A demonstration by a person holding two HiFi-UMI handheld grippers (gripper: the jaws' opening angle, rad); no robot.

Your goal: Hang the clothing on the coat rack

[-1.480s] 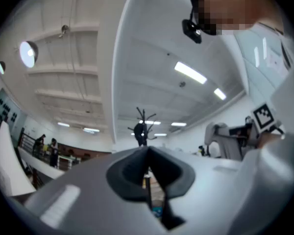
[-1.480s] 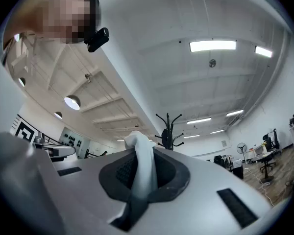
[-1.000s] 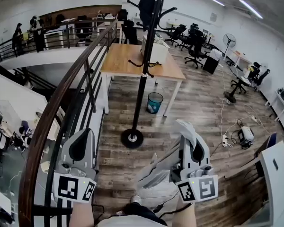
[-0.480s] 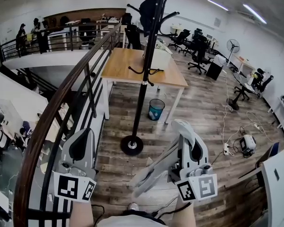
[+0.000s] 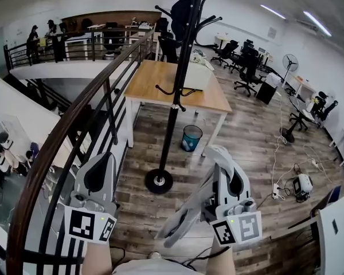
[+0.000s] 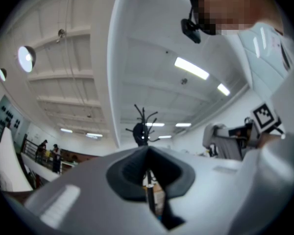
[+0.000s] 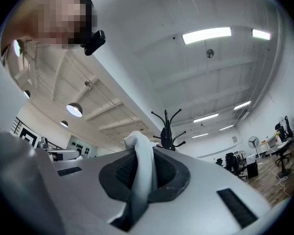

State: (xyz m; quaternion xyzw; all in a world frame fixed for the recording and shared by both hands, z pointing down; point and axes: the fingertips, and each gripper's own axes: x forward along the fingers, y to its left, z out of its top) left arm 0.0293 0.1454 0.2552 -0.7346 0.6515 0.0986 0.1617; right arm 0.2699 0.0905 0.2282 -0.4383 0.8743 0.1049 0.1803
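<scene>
The right gripper (image 5: 222, 155) is pinching a pale grey garment (image 5: 186, 219) between its jaws; the right gripper view shows the cloth wedged in the black pads, bunching above the tips and trailing down out of the slot. In the head view the garment is hanging from those jaws, sloping down and to the left over the wooden floor (image 5: 246, 125), well apart from the black coat rack (image 5: 173, 96), which is standing ahead, between the two grippers. A dark item (image 5: 179, 10) is hanging near the rack's top hooks. The left gripper (image 5: 103, 160) is hovering beside the brown railing (image 5: 74, 119) with its jaws pressed together on nothing, only a thin slit showing between the pads. Behind the rack a wooden desk (image 5: 155, 76) is standing, with a blue wastebasket (image 5: 190, 137) sitting on the floor beneath its near edge.
</scene>
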